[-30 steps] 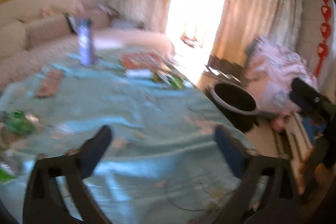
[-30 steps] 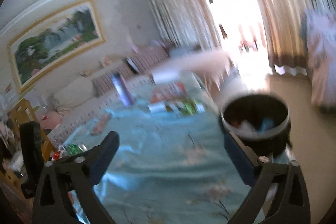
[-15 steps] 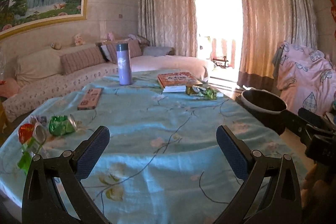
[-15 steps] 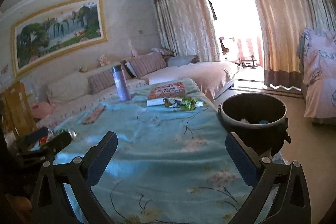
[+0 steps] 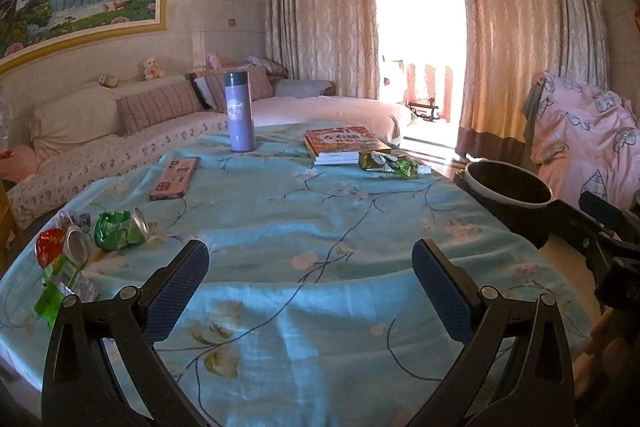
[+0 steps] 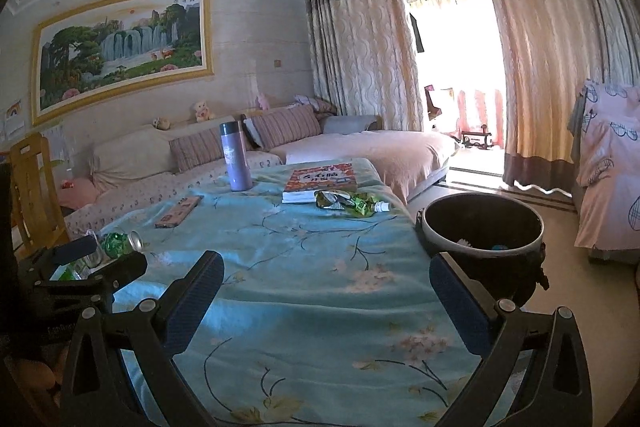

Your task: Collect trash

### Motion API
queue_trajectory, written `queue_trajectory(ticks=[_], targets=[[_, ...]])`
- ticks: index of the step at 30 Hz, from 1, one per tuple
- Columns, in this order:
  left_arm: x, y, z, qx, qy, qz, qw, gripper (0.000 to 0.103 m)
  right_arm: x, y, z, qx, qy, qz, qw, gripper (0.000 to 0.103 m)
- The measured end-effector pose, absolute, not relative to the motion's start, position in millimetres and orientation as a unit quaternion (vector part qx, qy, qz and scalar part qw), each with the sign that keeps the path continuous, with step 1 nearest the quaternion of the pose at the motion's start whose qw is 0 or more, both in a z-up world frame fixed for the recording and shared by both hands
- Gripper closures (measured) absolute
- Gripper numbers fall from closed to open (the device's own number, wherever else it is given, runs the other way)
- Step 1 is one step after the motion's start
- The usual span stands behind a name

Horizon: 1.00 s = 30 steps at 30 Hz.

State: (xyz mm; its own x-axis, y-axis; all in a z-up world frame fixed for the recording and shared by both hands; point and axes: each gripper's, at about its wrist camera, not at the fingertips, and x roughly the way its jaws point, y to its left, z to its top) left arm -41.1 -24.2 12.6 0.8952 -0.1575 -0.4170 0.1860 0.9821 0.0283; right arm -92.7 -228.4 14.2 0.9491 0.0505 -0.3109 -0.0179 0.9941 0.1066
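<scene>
A crushed green can (image 5: pixel 119 230) (image 6: pixel 120 243), a red wrapper (image 5: pixel 49 242) and a green plastic bottle (image 5: pixel 60 282) lie at the table's near left edge. A crumpled green wrapper with a small bottle (image 5: pixel 390 163) (image 6: pixel 348 202) lies at the far right, beside the books. A black trash bin (image 5: pixel 506 195) (image 6: pixel 482 241) stands on the floor right of the table. My left gripper (image 5: pixel 310 285) is open and empty above the blue tablecloth (image 5: pixel 304 211). My right gripper (image 6: pixel 326 301) is open and empty over the table's right side, near the bin.
A purple thermos (image 5: pixel 239 118), a stack of books (image 5: pixel 340 145) and a pink case (image 5: pixel 174 178) stand on the table. A sofa (image 5: pixel 120 131) runs behind it. A wooden chair (image 6: pixel 34 187) is at the left, a pink-covered chair (image 5: pixel 584 143) at the right.
Both views swung and blurred a second ago and have settled. Both grippers stayed open and empty, now held nearly still above the table.
</scene>
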Motion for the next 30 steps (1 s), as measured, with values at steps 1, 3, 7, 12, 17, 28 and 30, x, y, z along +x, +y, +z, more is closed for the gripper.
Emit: queue_trajectory(ticks=[1,3,7,12,17,28,30], targets=[[-40.5,-24.4,12.2,0.035,0.213,-0.088,0.973,0.000,-91.8,-228.3,13.6,0.051,0.160,0.017,0.986,0.000],[-40.1,-24.5,11.8,0.035,0.214,-0.088,0.972,0.000,-90.8,-228.3,13.0,0.053,0.164,0.018,0.985,0.000],[-40.0,-24.3,12.0,0.033,0.211,-0.085,0.973,0.000,-91.5,-228.6,12.0,0.053,0.163,0.018,0.985,0.000],[-42.0,-23.4,11.8,0.032,0.206,-0.087,0.974,0.000,-92.4,-228.6,12.1,0.054,0.161,0.021,0.985,0.000],[-43.2,-22.7,11.2,0.031,0.207,-0.088,0.974,0.000,-93.8,-228.3,12.2,0.056,0.161,0.029,0.985,0.000],[-44.9,-22.4,13.1,0.034,0.202,-0.087,0.975,0.000,-95.2,-227.3,13.1,0.058,0.160,0.034,0.985,0.000],[-45.3,-22.0,13.3,0.033,0.202,-0.088,0.975,0.000,-95.0,-227.3,13.2,0.057,0.162,0.034,0.985,0.000]])
